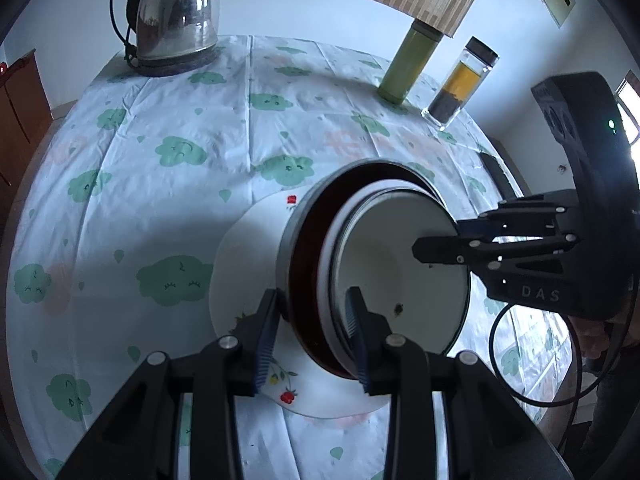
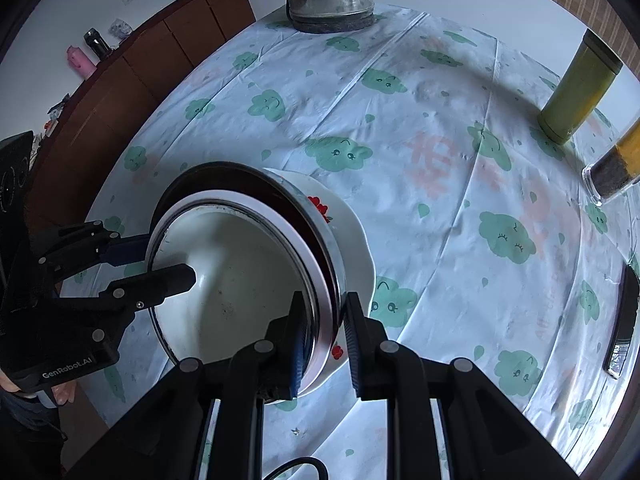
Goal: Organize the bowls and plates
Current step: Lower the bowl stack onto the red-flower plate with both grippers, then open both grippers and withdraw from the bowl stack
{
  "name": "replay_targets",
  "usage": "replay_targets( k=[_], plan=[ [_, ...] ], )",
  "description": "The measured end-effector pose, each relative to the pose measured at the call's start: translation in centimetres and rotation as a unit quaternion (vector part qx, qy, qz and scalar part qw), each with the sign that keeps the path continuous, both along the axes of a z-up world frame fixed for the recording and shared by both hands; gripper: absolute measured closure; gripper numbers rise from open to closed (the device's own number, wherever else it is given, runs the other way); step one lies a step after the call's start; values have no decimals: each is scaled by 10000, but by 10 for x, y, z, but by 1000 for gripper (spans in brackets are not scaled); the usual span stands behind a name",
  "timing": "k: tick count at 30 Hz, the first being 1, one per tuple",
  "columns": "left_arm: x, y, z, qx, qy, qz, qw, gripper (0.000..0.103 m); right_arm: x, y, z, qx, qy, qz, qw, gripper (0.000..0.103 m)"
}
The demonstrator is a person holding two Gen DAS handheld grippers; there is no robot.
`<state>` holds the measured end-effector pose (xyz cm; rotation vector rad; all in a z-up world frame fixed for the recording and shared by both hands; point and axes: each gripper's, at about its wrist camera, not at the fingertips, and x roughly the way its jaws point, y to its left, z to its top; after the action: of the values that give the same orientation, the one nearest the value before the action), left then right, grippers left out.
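Observation:
A steel bowl (image 1: 290, 248) with a dark red inside sits on a white flowered plate (image 1: 248, 248) on the cloud-print tablecloth. Nested in it is a white bowl (image 1: 400, 260) with a thin dark rim. My left gripper (image 1: 314, 332) is shut across the near rims, one pad outside the steel wall and one inside the white bowl. My right gripper (image 1: 452, 232) clamps the opposite rim. In the right wrist view, the right gripper (image 2: 326, 328) straddles the steel bowl (image 2: 324, 236) and white bowl (image 2: 240, 260) above the plate (image 2: 356, 232); the left gripper (image 2: 160, 264) holds the far side.
A steel kettle (image 1: 172, 12) stands at the table's far edge. A green flask (image 1: 408, 64) and a glass jar (image 1: 460, 84) stand at the far right. A dark flat object (image 2: 624, 320) lies near the right edge. A wooden cabinet (image 2: 140, 80) runs along the wall.

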<state>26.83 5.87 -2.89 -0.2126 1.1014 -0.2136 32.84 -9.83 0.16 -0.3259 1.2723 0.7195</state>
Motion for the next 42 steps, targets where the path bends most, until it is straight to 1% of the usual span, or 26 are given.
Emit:
replay_targets(
  k=[3, 5, 9, 11, 15, 16, 20, 26, 28, 30, 32, 34, 35, 37, 39, 41, 42],
  plan=[
    [2, -3, 1, 138, 50, -91, 9999, 71, 5, 3, -2, -87, 67, 77, 9999, 83],
    [4, -3, 1, 144, 121, -137, 9997, 70, 10, 4, -3, -87, 189, 91, 9997, 83],
    [15, 4, 0, -82, 415, -216, 9989, 69, 21, 10, -6, -218, 376, 258, 9987, 82],
    [22, 9, -1, -256, 606, -245, 9975, 68, 29, 15, -9, -286, 489, 305, 9979, 82],
    [33, 19, -7, -583, 948, -258, 9935, 68, 42, 25, -14, -419, 760, 488, 9950, 78],
    [34, 20, -8, -610, 1001, -278, 9927, 68, 45, 28, -15, -439, 828, 543, 9941, 77],
    [35, 21, -9, -703, 1094, -328, 9910, 66, 48, 35, -18, -574, 915, 725, 9915, 76],
    [40, 29, -18, -1119, 1387, -284, 9836, 66, 52, 43, -24, -771, 1088, 921, 9868, 75],
    [37, 27, -18, -1100, 1427, -312, 9831, 66, 47, 48, -26, -942, 1000, 1068, 9847, 75],
    [33, 24, -17, -1052, 1427, -364, 9835, 66, 43, 53, -29, -976, 1021, 1133, 9835, 74],
    [32, 25, -18, -1111, 1402, -288, 9835, 65, 39, 54, -29, -1016, 967, 1206, 9827, 73],
    [32, 24, -22, -1039, 1359, -357, 9846, 61, 37, 54, -32, -936, 951, 1110, 9848, 70],
    [31, 24, -25, -1106, 1358, -324, 9840, 53, 35, 53, -35, -903, 1011, 1113, 9845, 70],
    [27, 22, -30, -1026, 1334, -331, 9852, 47, 26, 50, -40, -760, 1140, 1178, 9835, 61],
    [23, 24, -31, -1065, 1241, -307, 9861, 46, 19, 48, -38, -659, 1106, 1219, 9842, 57],
    [19, 26, -30, -1100, 1203, -314, 9861, 46, 10, 45, -33, -601, 1025, 1296, 9844, 50],
    [16, 27, -27, -1085, 1138, -266, 9872, 44, 5, 44, -30, -612, 931, 1335, 9848, 44]
  ],
)
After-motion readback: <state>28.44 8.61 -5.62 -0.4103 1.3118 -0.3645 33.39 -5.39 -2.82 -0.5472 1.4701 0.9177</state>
